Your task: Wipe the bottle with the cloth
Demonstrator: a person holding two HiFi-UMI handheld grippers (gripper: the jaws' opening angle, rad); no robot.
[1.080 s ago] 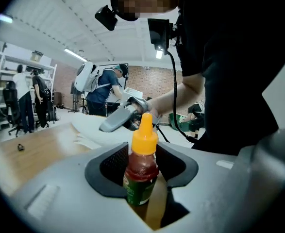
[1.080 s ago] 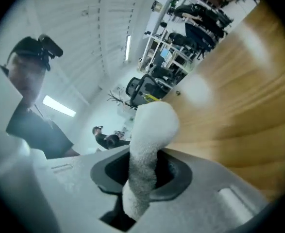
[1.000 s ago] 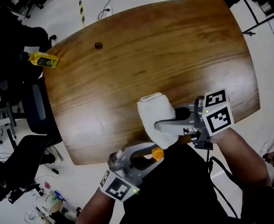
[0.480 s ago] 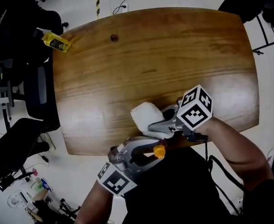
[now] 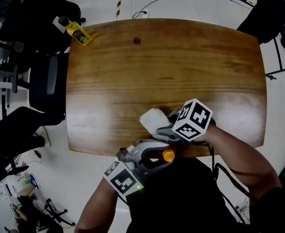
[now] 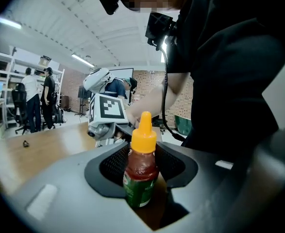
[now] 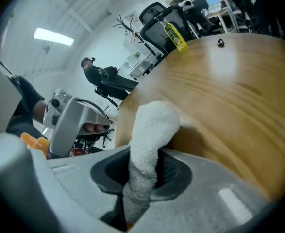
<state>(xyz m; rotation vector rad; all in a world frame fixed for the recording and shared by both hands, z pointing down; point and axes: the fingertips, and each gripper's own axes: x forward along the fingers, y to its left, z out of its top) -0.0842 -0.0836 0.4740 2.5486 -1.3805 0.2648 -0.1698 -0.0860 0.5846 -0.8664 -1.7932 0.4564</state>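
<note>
The left gripper point(image 6: 142, 171) clamps its fingers on the small red sauce bottle with orange cap point(image 6: 141, 161), by the near edge of the brown wooden table point(image 5: 181, 72). The right gripper point(image 7: 143, 171) pinches the white terry cloth point(image 7: 151, 127) in its fingers, just beside the bottle. Contact is unclear, so the wiping looks mostly ahead.

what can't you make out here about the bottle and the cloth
Bottle label: left gripper view, print blurred, base sunk between the left gripper's jaws.
Bottle body: head view, only the orange cap shows past that gripper.
Cloth lower end: right gripper view, hidden between the jaws.
Cloth touching bottle or not: head view, right gripper covers the gap.
Dark speck on the table: head view, too small to name.
</note>
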